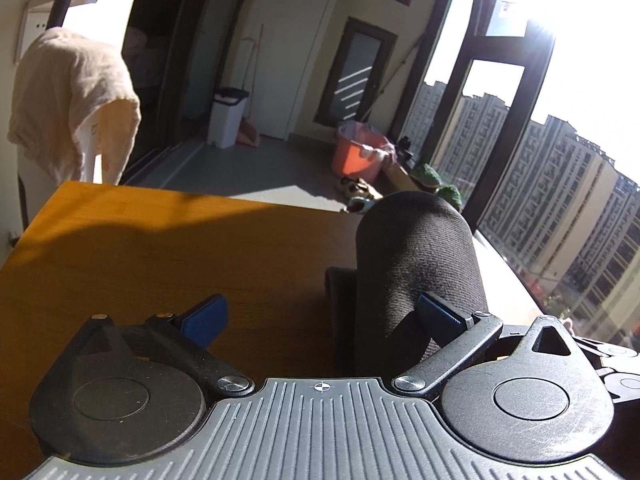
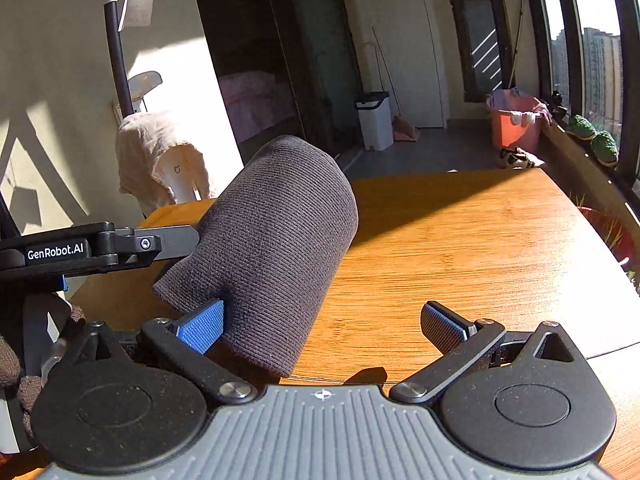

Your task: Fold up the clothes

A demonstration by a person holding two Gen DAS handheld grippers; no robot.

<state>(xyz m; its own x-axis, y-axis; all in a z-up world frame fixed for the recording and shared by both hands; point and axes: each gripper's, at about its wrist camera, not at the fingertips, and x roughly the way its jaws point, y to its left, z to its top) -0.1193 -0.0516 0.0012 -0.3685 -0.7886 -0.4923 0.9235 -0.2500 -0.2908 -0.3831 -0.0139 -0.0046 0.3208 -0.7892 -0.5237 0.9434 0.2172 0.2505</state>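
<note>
Here both grippers have their blue fingers spread apart, clamped on nothing: the left gripper (image 1: 322,316) with the dark knit cloth (image 1: 416,272) against its right finger, the right gripper (image 2: 322,326) with that cloth (image 2: 272,248) against its left finger. Between them the cloth arches up off the table (image 2: 460,248), and both grippers sit low at the table's near edge, pointing across it.

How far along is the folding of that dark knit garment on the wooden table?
Done: the dark knit garment is doubled over into a bundle on the wooden table. In hand: nothing; left gripper and right gripper are both open beside it. Left: flattening it.
</note>
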